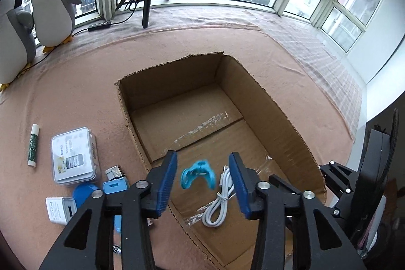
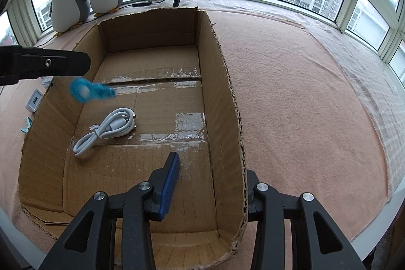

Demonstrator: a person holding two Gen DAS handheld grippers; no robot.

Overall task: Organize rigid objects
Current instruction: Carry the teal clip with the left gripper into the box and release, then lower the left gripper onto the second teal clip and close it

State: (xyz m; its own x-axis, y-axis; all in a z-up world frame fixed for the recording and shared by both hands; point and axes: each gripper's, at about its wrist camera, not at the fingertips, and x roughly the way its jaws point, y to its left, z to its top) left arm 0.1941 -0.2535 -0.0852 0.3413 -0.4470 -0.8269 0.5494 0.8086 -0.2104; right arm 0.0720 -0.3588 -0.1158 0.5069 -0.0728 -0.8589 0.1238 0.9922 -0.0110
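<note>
Your left gripper (image 1: 203,180) stood released, blue clip (image 1: 196,175) loose between its pads; your right gripper (image 2: 210,181) clamped the box (image 2: 227,103) wall; labels unreadable; pink cloth (image 2: 291,92).

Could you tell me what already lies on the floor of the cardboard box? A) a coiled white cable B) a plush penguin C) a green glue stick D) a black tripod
A: the coiled white cable rests on the floor of the cardboard box, also seen in the left wrist view.
</note>
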